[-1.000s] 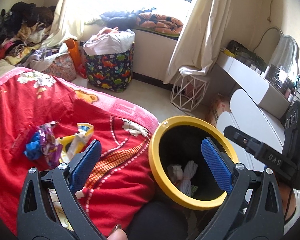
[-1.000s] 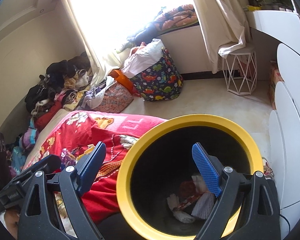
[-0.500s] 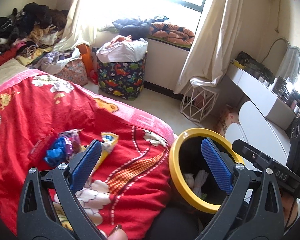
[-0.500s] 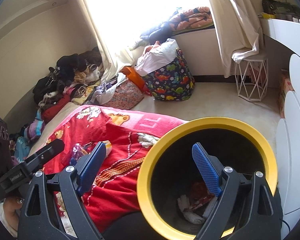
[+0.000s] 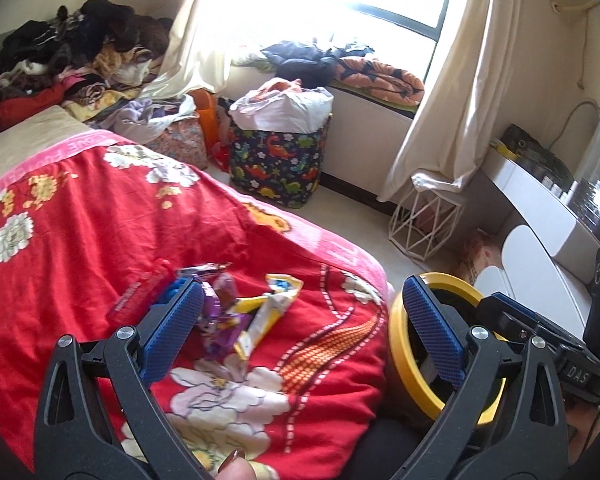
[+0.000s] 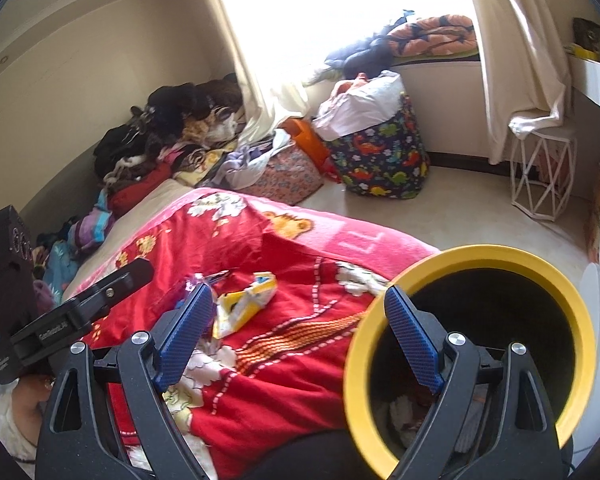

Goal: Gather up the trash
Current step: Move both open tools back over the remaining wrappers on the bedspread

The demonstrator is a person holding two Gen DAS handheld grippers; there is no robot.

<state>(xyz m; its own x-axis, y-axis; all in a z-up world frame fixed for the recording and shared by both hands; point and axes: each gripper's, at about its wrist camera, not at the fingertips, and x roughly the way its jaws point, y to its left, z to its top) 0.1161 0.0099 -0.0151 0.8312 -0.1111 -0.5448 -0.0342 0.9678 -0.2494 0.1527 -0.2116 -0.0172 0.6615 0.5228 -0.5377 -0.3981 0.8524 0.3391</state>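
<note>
A small heap of trash lies on the red flowered blanket (image 5: pixel 80 240): a yellow-and-white wrapper (image 5: pixel 268 312), a purple wrapper (image 5: pixel 220 316) and a red packet (image 5: pixel 136 300). The yellow wrapper also shows in the right wrist view (image 6: pixel 244 304). A yellow-rimmed black bin (image 6: pixel 480 256) stands at the bed's right edge with crumpled trash (image 6: pixel 404 412) at its bottom; it also shows in the left wrist view (image 5: pixel 400 344). My left gripper (image 5: pixel 300 332) is open and empty, just short of the wrappers. My right gripper (image 6: pixel 300 340) is open and empty, spanning the bin's left rim.
A dinosaur-print laundry bag (image 5: pixel 280 164) and a white wire stool (image 5: pixel 424 220) stand on the floor by the window wall. Clothes are piled at the bed's far end (image 5: pixel 68 60). White cabinets (image 5: pixel 540 240) line the right side.
Both grippers have swung left, away from over the bin and toward the wrappers on the blanket. The bin has slid to the right in both views. Both stay open.
</note>
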